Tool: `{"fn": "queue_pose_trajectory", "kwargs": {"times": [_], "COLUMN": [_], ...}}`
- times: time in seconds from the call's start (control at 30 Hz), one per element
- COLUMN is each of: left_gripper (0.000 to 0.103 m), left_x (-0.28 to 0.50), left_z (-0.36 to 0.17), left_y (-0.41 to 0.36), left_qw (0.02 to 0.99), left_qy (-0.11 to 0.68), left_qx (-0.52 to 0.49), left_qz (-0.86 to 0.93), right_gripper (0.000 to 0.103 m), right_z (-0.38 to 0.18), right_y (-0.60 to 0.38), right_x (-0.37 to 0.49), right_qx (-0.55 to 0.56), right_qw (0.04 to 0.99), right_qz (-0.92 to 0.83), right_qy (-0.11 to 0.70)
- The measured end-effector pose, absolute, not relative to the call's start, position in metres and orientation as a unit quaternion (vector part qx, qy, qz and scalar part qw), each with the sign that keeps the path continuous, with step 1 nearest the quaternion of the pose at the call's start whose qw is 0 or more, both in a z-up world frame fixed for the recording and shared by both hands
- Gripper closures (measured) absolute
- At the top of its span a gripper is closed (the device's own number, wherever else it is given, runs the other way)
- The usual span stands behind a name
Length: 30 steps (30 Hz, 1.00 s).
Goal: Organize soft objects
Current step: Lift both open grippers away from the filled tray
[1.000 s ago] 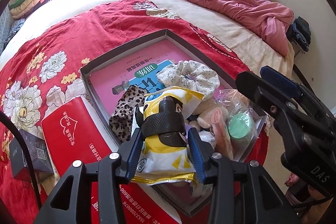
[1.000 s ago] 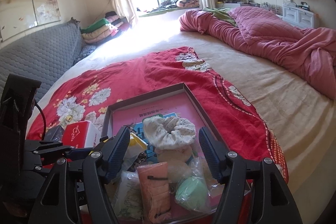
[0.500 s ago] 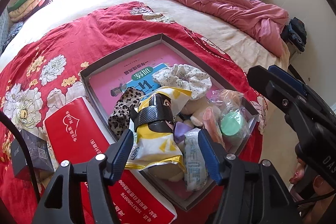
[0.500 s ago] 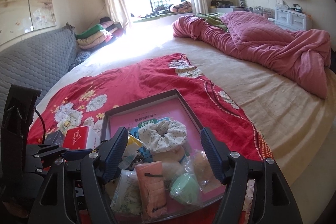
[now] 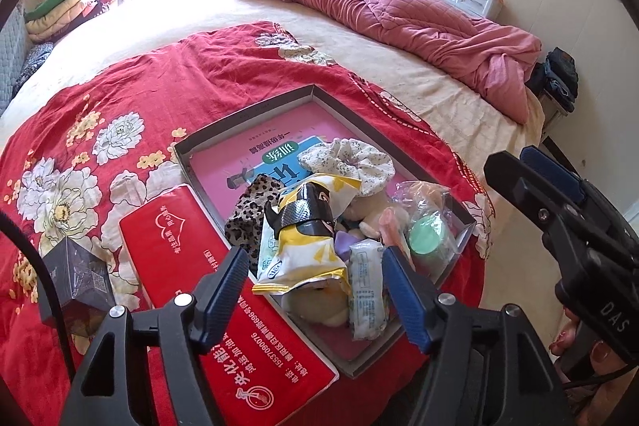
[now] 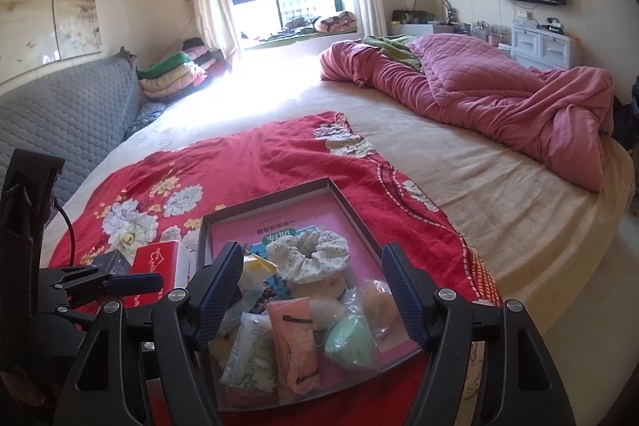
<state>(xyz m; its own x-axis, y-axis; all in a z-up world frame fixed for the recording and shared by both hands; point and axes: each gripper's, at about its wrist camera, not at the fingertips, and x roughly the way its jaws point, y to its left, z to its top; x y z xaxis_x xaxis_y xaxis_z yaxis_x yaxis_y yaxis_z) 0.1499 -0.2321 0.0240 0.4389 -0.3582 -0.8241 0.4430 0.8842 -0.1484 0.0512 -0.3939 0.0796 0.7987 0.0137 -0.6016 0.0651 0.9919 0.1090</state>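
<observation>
The left gripper (image 5: 313, 296) hung with its jaws opening, empty, above the yellow-and-white packet (image 5: 305, 238), which lay on the pile at the near end of the grey tray (image 5: 239, 116). The right gripper (image 6: 311, 296) stood wide, empty. Judged best: lift clear without snagging the crinkled packet, banded in black.

We see a red cloth (image 5: 191, 82) printed with white and yellow flowers; on it a grey-walled tray (image 5: 243, 114) with a pink book (image 5: 247, 162) inside; a leopard-spotted scrunchie (image 5: 247, 214); a cream scrunchie (image 5: 351, 162) with small dark sprigs; a yellow-and-white packet (image 5: 307, 250) banded in black; a mint-green puff (image 5: 427, 234); a plain red box (image 5: 179, 250).
</observation>
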Motion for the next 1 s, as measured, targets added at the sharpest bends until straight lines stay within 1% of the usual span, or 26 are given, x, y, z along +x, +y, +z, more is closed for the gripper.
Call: {"fn": "queue_pose_trajectory", "kwargs": {"times": [0.13,0.33,0.63,0.8,1.0], "left_gripper": [0.03,0.024,0.023,0.023,0.023], "left_x": [0.141,0.125,0.097,0.082,0.068], "left_z": [0.033,0.046,0.057,0.062,0.069], "left_y": [-0.223,-0.206,-0.182,-0.173,-0.164], "left_qw": [0.854,0.864,0.875,0.879,0.884], "left_qy": [0.463,0.45,0.435,0.432,0.426], "left_qx": [0.043,0.038,0.042,0.047,0.052], "left_qz": [-0.232,-0.223,-0.207,-0.197,-0.187], "right_gripper": [0.029,0.026,0.024,0.024,0.024], "right_z": [0.084,0.089,0.104,0.116,0.121], "right_y": [-0.386,-0.377,-0.348,-0.338,-0.328], "right_x": [0.041,0.023,-0.009,-0.027,-0.04], "right_qx": [0.05,0.067,0.091,0.08,0.067], "right_qw": [0.945,0.942,0.938,0.945,0.945], "right_qz": [-0.04,-0.063,-0.061,-0.077,-0.09], "right_qy": [0.321,0.323,0.329,0.306,0.307]}}
